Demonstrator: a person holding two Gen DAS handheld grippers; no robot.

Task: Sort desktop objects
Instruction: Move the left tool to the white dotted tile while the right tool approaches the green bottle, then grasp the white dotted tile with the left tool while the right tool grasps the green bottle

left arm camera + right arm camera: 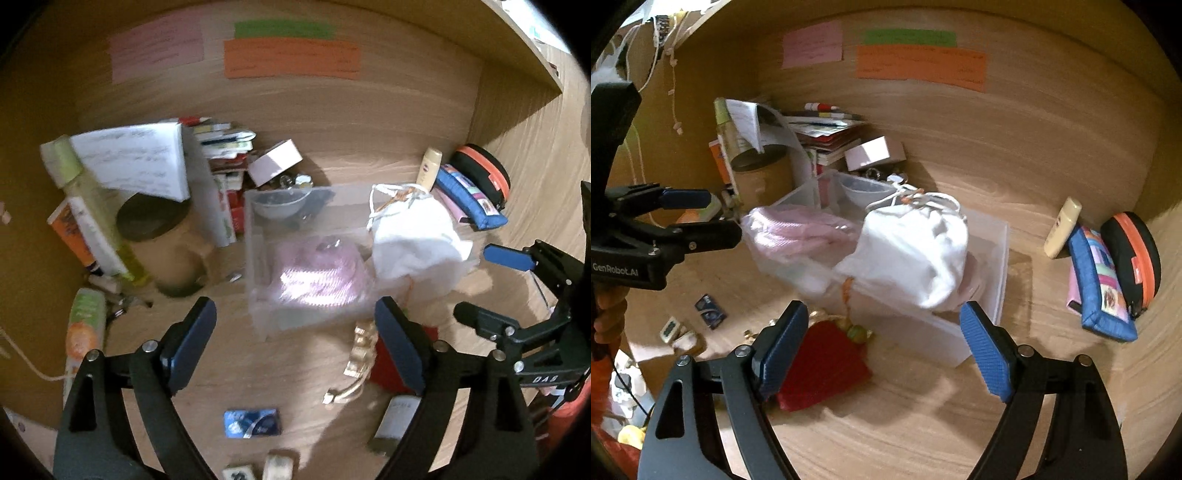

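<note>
Both the left gripper point(295, 347), lettered "GenRobot.AI", and the right gripper point(882, 350) hang with jaws apart and empty near the clear plastic bin point(982, 291).

Motion blur smears the writing on the coloured paper notes point(291, 59) far beyond the jaws. The clear bin point(982, 317) ahead hides its contents under a white cloth bag point(916, 251). Two small tiles point(258, 470) below the left jaws are cut off by the edge.
</note>
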